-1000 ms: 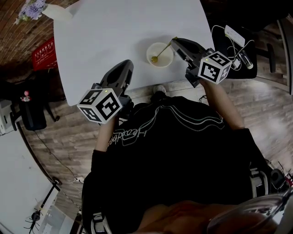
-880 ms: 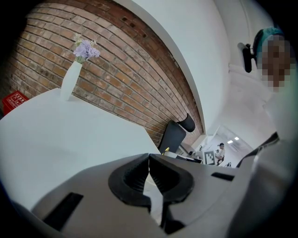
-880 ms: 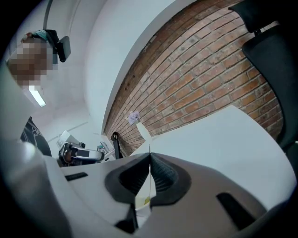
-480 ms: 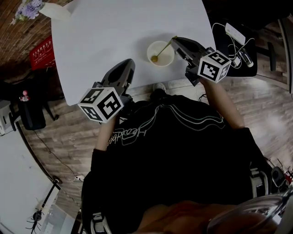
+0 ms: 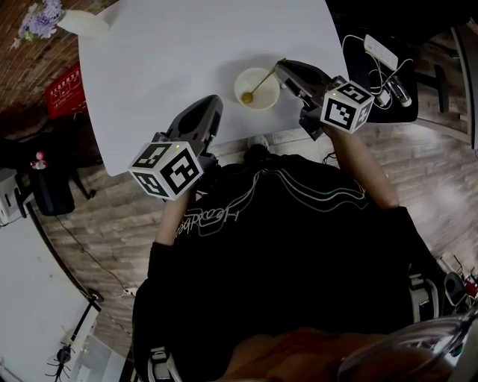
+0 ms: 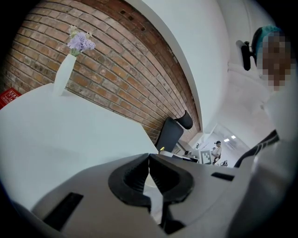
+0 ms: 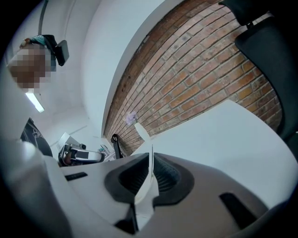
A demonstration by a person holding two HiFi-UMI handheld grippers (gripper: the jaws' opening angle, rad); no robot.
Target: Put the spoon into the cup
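Note:
A cream cup [image 5: 263, 77] stands on the white table [image 5: 172, 52] near its front edge. A golden spoon [image 5: 263, 79] leans in it, bowl down inside and handle slanting up to the right. My right gripper [image 5: 281, 67] is at the top of that handle, jaws shut on the spoon; in the right gripper view [image 7: 152, 155] only a thin sliver shows between them. My left gripper [image 5: 209, 106] hangs shut and empty over the table's front edge, left of the cup. In the left gripper view [image 6: 149, 155] the spoon's yellow tip [image 6: 162, 149] peeks over the jaws.
A white vase with purple flowers [image 5: 82, 22] stands at the table's far left corner, also the vase [image 6: 63, 74]. A red box [image 5: 71, 86] lies on the floor at left. A black seat with a white power strip and cables [image 5: 381, 52] sits right of the table.
Almost nothing differs. My right gripper has edged slightly left toward the cup with the spoon handle. The spoon's bowl stays in the cup and the left gripper has not moved.

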